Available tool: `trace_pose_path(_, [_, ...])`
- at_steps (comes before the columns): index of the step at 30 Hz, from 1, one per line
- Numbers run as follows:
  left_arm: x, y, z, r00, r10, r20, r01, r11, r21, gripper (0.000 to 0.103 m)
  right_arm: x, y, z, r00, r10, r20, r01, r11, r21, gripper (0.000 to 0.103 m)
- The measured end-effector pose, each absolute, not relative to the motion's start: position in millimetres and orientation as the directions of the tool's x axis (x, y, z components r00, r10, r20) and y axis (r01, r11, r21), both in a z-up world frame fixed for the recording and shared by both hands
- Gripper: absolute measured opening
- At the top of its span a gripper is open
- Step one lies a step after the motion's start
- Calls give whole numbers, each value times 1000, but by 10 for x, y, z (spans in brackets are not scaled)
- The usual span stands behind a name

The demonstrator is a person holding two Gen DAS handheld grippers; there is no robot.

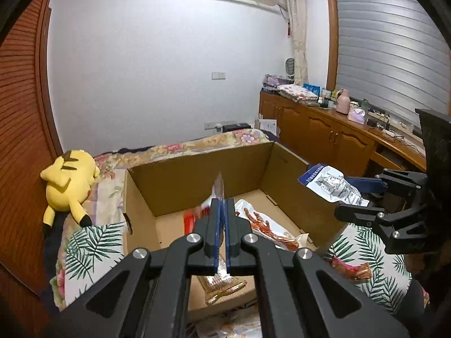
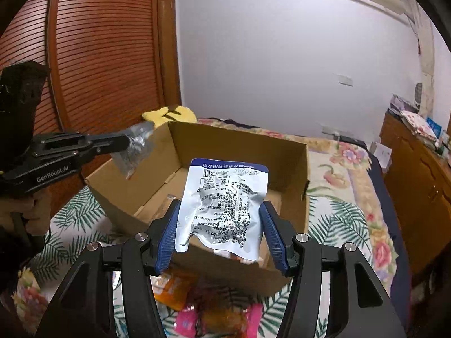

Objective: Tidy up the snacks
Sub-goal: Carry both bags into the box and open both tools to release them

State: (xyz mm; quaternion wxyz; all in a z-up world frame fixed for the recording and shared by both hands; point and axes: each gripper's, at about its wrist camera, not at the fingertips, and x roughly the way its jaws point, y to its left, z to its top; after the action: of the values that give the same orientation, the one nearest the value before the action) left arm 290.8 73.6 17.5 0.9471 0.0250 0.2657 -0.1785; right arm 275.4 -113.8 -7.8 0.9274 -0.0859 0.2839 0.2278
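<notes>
Left wrist view: left gripper [image 1: 222,211] is pinched narrow on a thin clear crinkly snack packet [image 1: 218,186], over the open brown cardboard box [image 1: 197,174].

Right wrist view: right gripper [image 2: 220,222] spans a light, slippery white-and-blue foil pouch [image 2: 222,205] at 12 o'clock; whether it is actually clamped I cannot tell. Edges look the best hold.

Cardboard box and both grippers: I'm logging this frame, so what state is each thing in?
Cardboard box: open, some snack packets inside.
Left gripper: shut on a clear packet, held over the box.
Right gripper: shut on a white pouch, above the box.
Loose snacks: lying on the bed, outside the box.
</notes>
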Motion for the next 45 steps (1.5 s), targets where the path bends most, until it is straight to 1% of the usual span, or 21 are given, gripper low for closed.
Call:
trace_pose_path(4, [3028, 696, 62, 771, -332, -544, 356, 932, -65, 0, 2898, -1072, -183, 719, 368, -590, -483, 874, -43, 57])
trace_pose_path(11, [3055, 652, -10, 767, -318, -557, 348, 936, -55, 0, 3074, -1035, -323, 686, 367, -628, -493, 870, -30, 57])
trace_pose_path(16, [3002, 710, -17, 760, -314, -569, 337, 939, -67, 7, 3173, -996, -472, 653, 373, -659, -494, 869, 2, 58])
trace_pose_path(22, [2931, 788, -49, 748, -308, -587, 333, 940, -70, 9, 3225, -996, -511, 651, 369, -663, -477, 879, 22, 59])
trace_pose_path(26, [2870, 814, -37, 747, -307, -590, 328, 942, -76, 12, 3245, -991, -501, 657, 355, -665, -460, 888, 18, 61])
trace_pose_path(28, [2825, 818, -23, 746, -308, -590, 329, 941, -75, 18, 3236, -984, -489, 657, 359, -663, -463, 886, 21, 61])
trace_pose_path(30, [2779, 827, -14, 747, -307, -589, 330, 941, -73, 22, 3187, -983, -454, 665, 364, -652, -464, 886, 22, 61])
trace_pose_path(40, [2426, 857, 0, 744, -321, -587, 339, 937, -83, 27, 2554, -1268, -161, 727, 392, -564, -448, 893, 43, 61])
trace_pose_path(45, [2247, 842, -90, 735, -316, -599, 337, 938, -81, 30, 2316, -1478, -218, 730, 367, -577, -417, 907, 49, 61])
